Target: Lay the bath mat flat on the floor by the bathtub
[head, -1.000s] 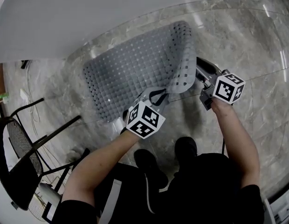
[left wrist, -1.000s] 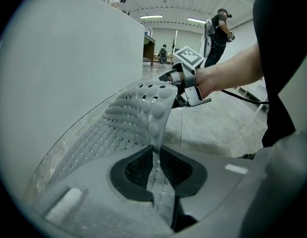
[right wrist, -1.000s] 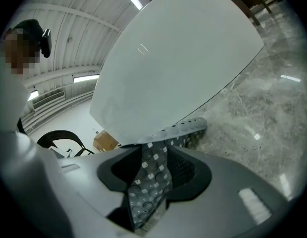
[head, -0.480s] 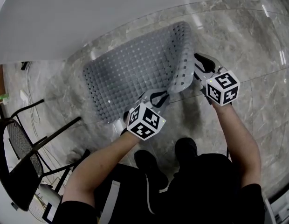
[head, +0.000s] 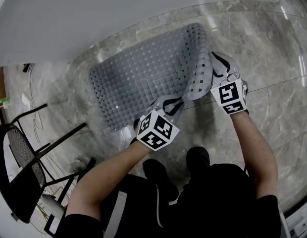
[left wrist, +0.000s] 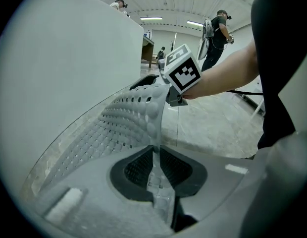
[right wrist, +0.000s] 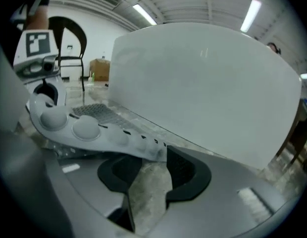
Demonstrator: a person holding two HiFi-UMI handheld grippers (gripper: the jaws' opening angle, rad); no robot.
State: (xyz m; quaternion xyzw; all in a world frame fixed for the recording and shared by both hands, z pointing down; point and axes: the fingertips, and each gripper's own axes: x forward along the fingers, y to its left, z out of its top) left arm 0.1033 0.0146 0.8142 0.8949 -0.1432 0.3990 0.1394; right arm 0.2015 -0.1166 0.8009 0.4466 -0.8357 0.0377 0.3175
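While the left tool (head: 169, 103) grips the bath mat (head: 138, 73), its cube (head: 157, 129) shows square markers

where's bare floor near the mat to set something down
Bare marble floor lies right of the bath mat, along the bathtub. A narrower strip sits between mat and chair. Crowded: the mat's lifted near-right edge, with left claw, right claw and the person's shoes.

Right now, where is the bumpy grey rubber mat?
In the head view the bumpy grey rubber mat lies mid-picture on the marble floor beside the white bathtub, its right end curled up in the left gripper.
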